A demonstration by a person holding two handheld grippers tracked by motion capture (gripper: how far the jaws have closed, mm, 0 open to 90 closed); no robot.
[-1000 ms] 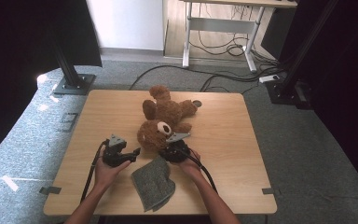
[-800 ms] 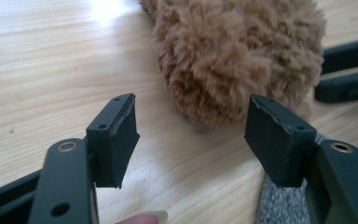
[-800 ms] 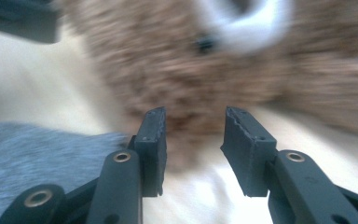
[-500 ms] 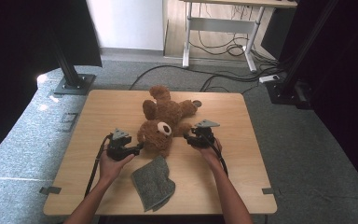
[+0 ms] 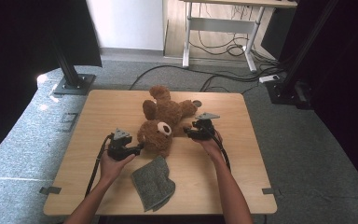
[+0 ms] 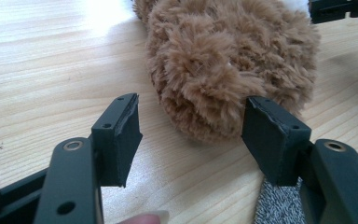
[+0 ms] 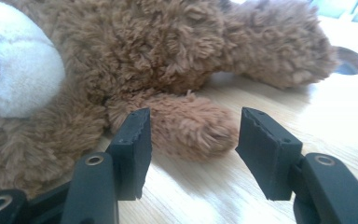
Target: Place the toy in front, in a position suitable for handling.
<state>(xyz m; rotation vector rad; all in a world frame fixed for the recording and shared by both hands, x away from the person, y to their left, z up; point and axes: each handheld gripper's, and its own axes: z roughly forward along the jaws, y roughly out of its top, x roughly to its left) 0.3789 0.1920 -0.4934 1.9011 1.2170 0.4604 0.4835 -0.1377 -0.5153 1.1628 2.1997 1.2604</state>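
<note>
A brown teddy bear [image 5: 161, 123] lies on its back on the wooden table [image 5: 107, 107], its head toward me. My left gripper [image 5: 140, 148] sits at the left of the head, open. In the left gripper view its jaws [image 6: 191, 135] frame a furry lump of the bear [image 6: 223, 60] without pressing it. My right gripper [image 5: 186, 132] is at the bear's right side. Its jaws [image 7: 193, 149] have just been opening. The bear's paw [image 7: 191, 128] lies between them, not squeezed.
A grey knitted cloth [image 5: 154, 183] lies crumpled on the table in front of the bear, between my forearms. A round grommet hole [image 5: 196, 102] sits in the tabletop beyond the bear. Black stands and a desk with cables are on the floor behind.
My right gripper has swung from in front of the bear's head, by the cloth, out to the bear's right side. The left gripper has edged a little closer to the head.
</note>
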